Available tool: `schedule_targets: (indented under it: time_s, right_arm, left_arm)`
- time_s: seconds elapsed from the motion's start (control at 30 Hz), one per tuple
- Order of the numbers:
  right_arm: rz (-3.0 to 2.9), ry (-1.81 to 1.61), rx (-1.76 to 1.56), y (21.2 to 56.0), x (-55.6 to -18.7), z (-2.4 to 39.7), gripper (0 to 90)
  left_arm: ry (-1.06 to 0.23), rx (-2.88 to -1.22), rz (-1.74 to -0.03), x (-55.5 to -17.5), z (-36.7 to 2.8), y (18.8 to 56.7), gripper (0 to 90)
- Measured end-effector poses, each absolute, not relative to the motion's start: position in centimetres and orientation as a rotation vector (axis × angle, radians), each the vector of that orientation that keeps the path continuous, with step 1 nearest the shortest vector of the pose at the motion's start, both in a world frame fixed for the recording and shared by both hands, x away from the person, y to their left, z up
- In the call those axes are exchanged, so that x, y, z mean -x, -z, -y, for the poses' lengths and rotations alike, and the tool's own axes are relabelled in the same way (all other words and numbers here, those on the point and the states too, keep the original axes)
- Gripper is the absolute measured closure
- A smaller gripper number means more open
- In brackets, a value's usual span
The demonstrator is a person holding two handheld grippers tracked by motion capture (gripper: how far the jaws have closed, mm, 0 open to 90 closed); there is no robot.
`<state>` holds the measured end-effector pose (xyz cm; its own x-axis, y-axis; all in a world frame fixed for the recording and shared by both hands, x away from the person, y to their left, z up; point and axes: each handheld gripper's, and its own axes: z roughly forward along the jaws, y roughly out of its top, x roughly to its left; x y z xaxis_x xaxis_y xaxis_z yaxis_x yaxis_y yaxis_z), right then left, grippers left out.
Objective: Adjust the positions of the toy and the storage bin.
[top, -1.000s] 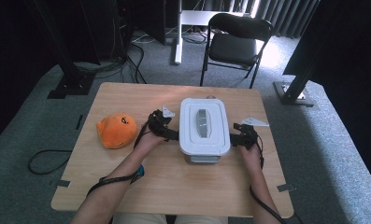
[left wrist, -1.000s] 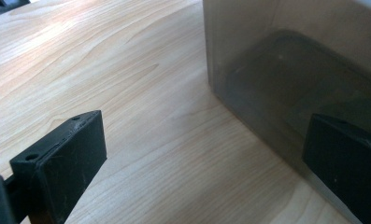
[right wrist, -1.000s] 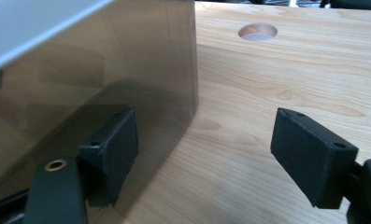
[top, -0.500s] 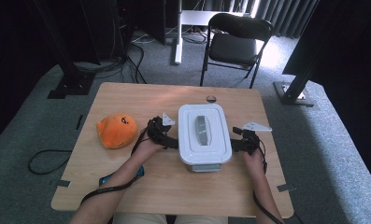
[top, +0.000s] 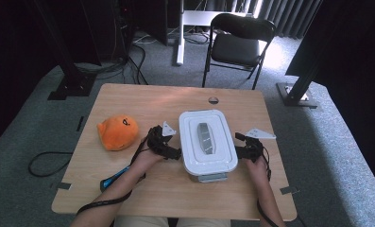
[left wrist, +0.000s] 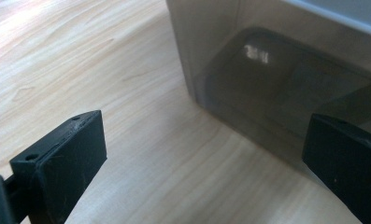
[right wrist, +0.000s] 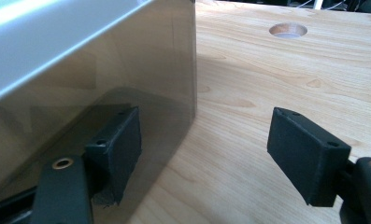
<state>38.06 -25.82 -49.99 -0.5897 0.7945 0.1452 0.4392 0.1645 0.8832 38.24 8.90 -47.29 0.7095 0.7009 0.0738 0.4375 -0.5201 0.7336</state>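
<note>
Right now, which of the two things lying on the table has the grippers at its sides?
The white lidded box, with the left gripper and the right gripper beside it. The orange plush toy lies apart, farther left.

The wooden surface [top: 142, 198] carries a lidded white container [top: 206, 142] between both hand-held grippers and an orange plush toy [top: 118, 133] beyond the left hand-held gripper [top: 172, 152].

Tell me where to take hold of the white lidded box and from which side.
Take the box by its two long side walls, under the overhanging lid rim, one claw from each side. It is too wide for a single claw, and its smooth walls offer little else to catch. The left claw and right claw already flank it, jaws open.
</note>
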Motion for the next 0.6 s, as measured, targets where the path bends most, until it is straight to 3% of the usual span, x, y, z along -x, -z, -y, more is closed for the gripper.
schedule_targets:
  time_s: [0.6]
  right_arm:
    - [-2.135,-1.395,-1.110,49.9,-35.4,26.3,26.1]
  left_arm:
    - [-0.428,-2.226,-0.808,-33.5,-8.3,47.0,0.5]
